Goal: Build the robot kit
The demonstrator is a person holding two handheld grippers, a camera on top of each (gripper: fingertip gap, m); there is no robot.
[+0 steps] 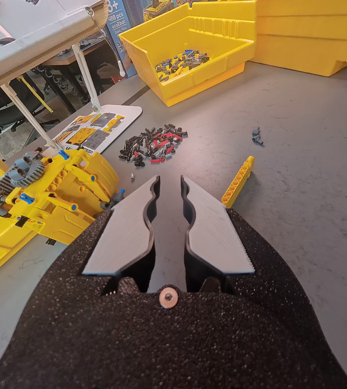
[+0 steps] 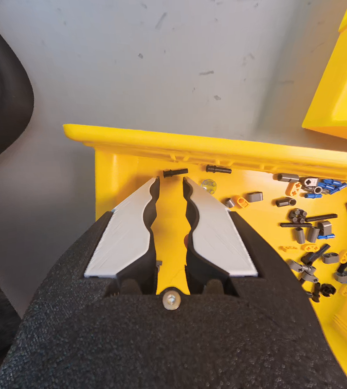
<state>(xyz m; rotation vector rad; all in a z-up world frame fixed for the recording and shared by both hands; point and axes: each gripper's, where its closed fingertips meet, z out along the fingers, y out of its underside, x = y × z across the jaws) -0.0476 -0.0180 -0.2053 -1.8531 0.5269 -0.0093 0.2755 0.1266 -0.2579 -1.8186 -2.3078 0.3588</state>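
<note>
Hovering empty, slightly parted, right gripper (image 2: 170, 177) fingers point at a crosswise black pin (image 2: 175, 173) — left gripper (image 1: 170, 179) likewise.

Pin (image 2: 175, 173) in bin (image 2: 126, 134) (beside wall)

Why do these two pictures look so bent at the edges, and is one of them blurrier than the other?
Left wrist view: sharp, but the wide lens bows the yellow bins and the table edge; soft, even light with faint shadows under the pile of small parts. Right wrist view: slightly smeared, the black pin ahead of the right claw and the scattered pieces look soft; a dark blurred shape fills the left edge.
</note>
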